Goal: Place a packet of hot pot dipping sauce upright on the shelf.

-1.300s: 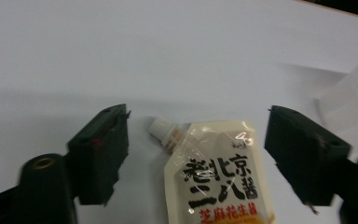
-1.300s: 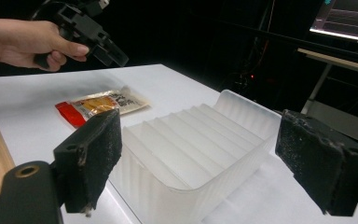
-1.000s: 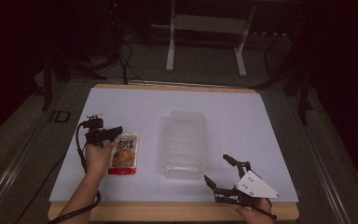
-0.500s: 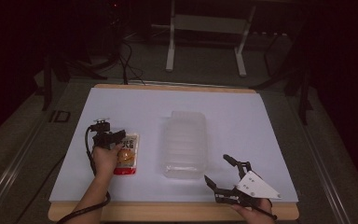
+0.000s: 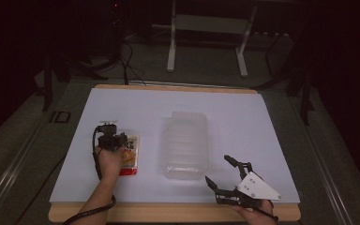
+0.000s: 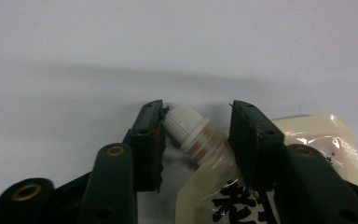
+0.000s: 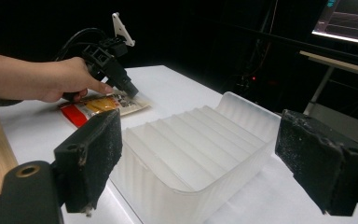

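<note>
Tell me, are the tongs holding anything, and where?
Not yet firmly: the left tongs, jaws just closing, straddle the pouch at its white screw cap, one jaw touching it. The right tongs are open and empty.

White sheet [image 5: 243, 117] covers the tabletop, with a wooden edge [image 5: 168, 213] along the near side and a strip of wood at the far side. Clear ribbed plastic tray [image 5: 185, 145] sits mid-table, long axis running near to far, empty; the right gripper view shows its ridged floor and rounded near wall [image 7: 168, 186]. Dark floor behind the table, with a white metal stand [image 5: 206, 42] and loose black cables [image 5: 126, 61]. A lit monitor [image 7: 349, 21] shows at the upper right of the right gripper view.
</note>
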The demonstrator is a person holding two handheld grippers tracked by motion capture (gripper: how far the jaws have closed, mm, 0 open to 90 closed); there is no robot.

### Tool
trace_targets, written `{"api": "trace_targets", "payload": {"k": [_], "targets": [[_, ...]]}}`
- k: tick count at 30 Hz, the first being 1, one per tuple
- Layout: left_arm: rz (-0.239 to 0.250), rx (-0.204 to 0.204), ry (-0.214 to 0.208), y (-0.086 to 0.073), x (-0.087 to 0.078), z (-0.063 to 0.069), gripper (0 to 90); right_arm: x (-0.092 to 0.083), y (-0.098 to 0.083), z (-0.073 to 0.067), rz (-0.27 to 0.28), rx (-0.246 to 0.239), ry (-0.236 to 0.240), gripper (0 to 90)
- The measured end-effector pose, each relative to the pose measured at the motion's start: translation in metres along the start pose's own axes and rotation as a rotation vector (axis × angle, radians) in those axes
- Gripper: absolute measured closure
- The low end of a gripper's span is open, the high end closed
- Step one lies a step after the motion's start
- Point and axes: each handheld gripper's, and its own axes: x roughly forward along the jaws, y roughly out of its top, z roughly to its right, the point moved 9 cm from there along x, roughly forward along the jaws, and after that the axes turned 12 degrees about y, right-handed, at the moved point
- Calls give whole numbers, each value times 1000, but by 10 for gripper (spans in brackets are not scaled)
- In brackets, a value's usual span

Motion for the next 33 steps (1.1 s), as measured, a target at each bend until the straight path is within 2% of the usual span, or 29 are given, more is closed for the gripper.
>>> {"api": "trace_targets", "payload": {"k": [2,4,6,8,10,13,15,16,17,19,22,23,25,26,27,28,33], "targets": [[6,-9,7,0,-1,0,583,0,0,0,1,0,-3,148],[11,-45,-11,0,-1,-2,622,-1,1,1,4,-2,-6,148],[14,-65,-29,0,-1,-3,624,-2,1,2,7,0,-10,148],[15,-112,-69,0,-2,-5,626,-2,1,3,9,-2,-14,149],[24,-150,-139,1,-3,-5,632,-2,1,3,9,-1,-16,149],[46,-142,-161,3,-10,-5,635,-2,1,3,8,0,-16,149],[49,-185,-217,5,-16,-4,645,-2,1,3,6,0,-17,149],[49,-185,-217,5,-16,-4,717,-2,1,3,6,0,-17,149],[71,-230,-268,9,-23,-3,717,-2,1,3,5,-1,-16,149],[83,-194,-265,11,-28,-3,720,-2,1,3,7,-4,-17,149],[91,-197,-281,11,-33,-3,720,-2,1,3,6,-3,-19,149],[116,-197,-297,13,-41,-6,721,-2,1,3,5,-5,-19,149],[131,-203,-312,15,-48,-8,722,-2,1,2,5,-3,-18,149],[142,-215,-323,16,-51,-9,722,-1,1,3,5,-3,-19,149],[161,-222,-354,18,-57,-10,723,-1,1,2,4,-1,-19,149],[169,-211,-352,19,-60,-10,723,-1,1,2,4,-2,-18,149],[218,-209,-414,24,-84,-9,724,-1,1,2,2,-5,-19,149]]}}
